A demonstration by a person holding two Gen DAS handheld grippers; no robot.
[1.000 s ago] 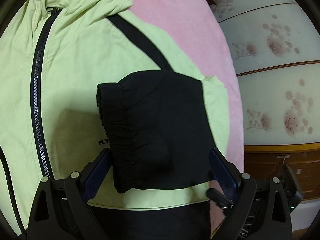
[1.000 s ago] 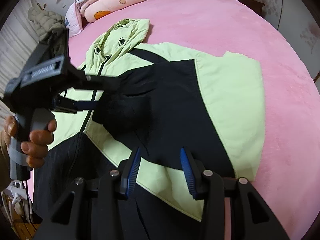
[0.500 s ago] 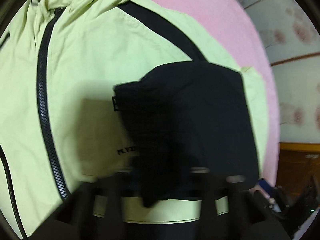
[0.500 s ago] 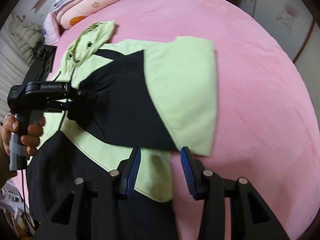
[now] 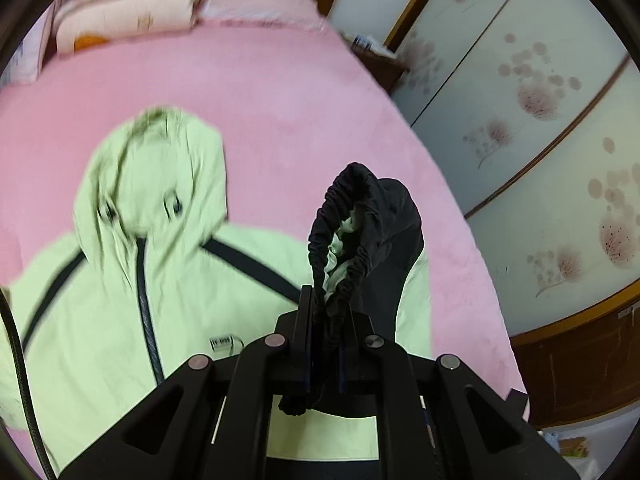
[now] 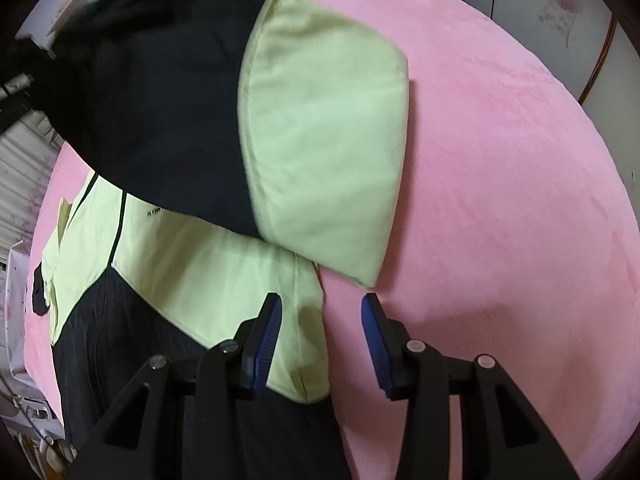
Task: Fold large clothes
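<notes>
Jacket (image 5: 100,312): lime green and black, hooded, lying front-up on the bed (image 5: 280,92), zip down the middle.
Hood (image 5: 156,172): flat on the pink cover, pointing toward the pillows (image 5: 120,12).
Sleeve (image 6: 192,120): black toward the cuff, green toward the shoulder, raised off the jacket body and hanging across it in the right wrist view.
Cuff (image 5: 340,240): black, elastic, gathered, standing up just above the left gripper, with green lining showing inside.
Left gripper (image 5: 326,336): jaws pinched narrow on the cuff, cloth bunched between them.
Right gripper (image 6: 320,324): jaws wide apart with nothing between them, hovering over the jacket's side edge where green cloth meets the pink cover.
Lower jacket (image 6: 120,340): black panel nearest the right gripper.
Wardrobe (image 5: 540,100): pale doors with flower prints, beside the bed.
</notes>
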